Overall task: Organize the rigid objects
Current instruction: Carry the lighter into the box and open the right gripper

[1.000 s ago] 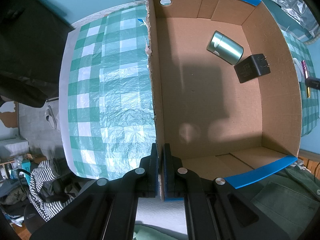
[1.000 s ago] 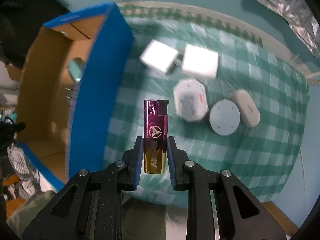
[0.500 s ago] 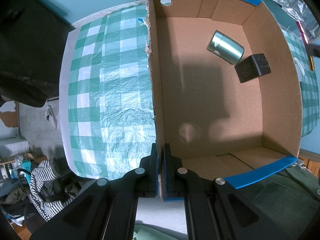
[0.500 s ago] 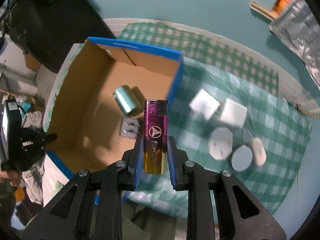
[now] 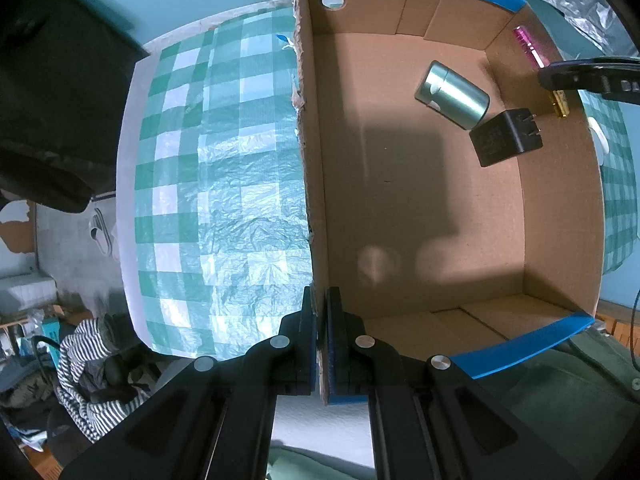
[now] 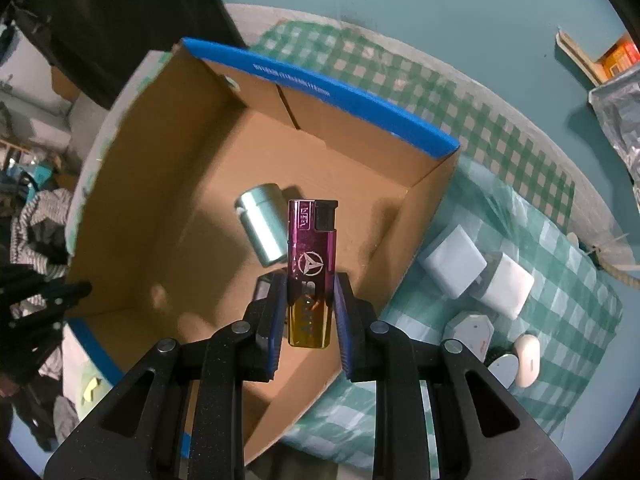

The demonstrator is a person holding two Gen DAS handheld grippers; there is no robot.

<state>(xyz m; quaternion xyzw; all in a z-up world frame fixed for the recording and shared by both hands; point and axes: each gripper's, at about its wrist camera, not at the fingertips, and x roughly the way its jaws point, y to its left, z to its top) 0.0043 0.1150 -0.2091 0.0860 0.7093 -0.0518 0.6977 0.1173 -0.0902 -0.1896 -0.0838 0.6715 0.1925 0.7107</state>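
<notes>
My right gripper (image 6: 310, 300) is shut on a pink and gold lighter (image 6: 311, 272) and holds it upright above the open cardboard box (image 6: 352, 104). The lighter (image 5: 530, 46) and that gripper also show at the box's far right wall in the left wrist view. My left gripper (image 5: 321, 336) is shut on the box's near left wall (image 5: 310, 184). Inside the box lie a silver cylinder (image 5: 452, 94) and a black plug adapter (image 5: 506, 142). The cylinder (image 6: 262, 224) sits just behind the lighter in the right wrist view.
The box stands on a green checked tablecloth (image 5: 220, 184). To its right on the cloth lie two white square chargers (image 6: 452, 262) (image 6: 506, 290), an octagonal white piece (image 6: 468, 330), a round grey disc (image 6: 502, 370) and a small white oval case (image 6: 528, 364). Clothes lie on the floor (image 5: 80, 364).
My right gripper has carried the lighter left from over the tablecloth to over the box's inside. The left gripper stays clamped on the box wall.
</notes>
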